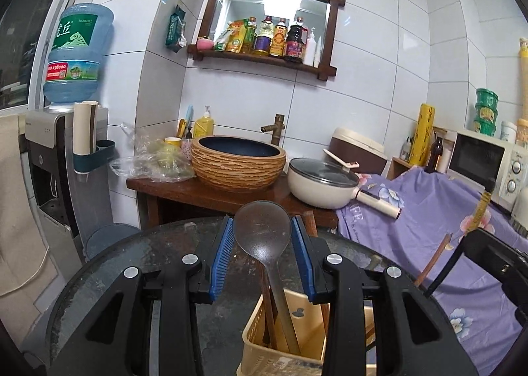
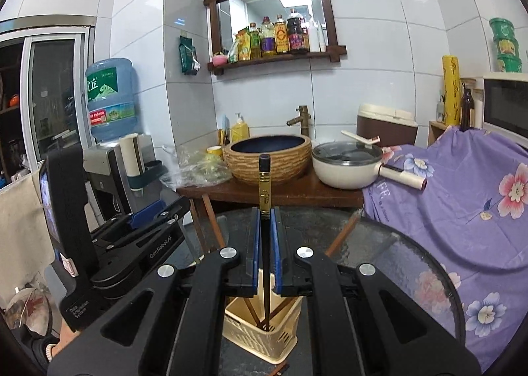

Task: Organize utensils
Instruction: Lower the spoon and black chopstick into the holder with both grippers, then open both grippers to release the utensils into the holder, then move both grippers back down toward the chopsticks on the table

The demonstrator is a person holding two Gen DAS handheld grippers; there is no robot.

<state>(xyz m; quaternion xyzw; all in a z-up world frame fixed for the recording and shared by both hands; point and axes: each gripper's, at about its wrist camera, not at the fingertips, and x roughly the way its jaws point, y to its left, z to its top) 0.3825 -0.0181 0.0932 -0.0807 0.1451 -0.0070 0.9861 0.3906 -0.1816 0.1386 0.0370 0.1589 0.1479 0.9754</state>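
Chopsticks [image 2: 265, 207], slim, black and gold-banded, stand upright with tips inside the cream slotted plastic utensil holder [image 2: 264, 339] on the round glass table [image 2: 406, 264], pinched narrowly by the right gripper [image 2: 265, 254], apparently to lower them in. Beside them, the left gripper [image 1: 263, 257] sits wide around a smooth dark ladle [image 1: 264, 231] already standing in the holder, seemingly released.

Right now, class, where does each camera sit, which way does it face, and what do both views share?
Left wrist: on the left claw, facing the sink wall; its blue pads flank a dark plastic spoon.
Right wrist: on the right claw, same way; gripping a black chopstick.
Shared: cream slotted utensil basket, woven-look basin.
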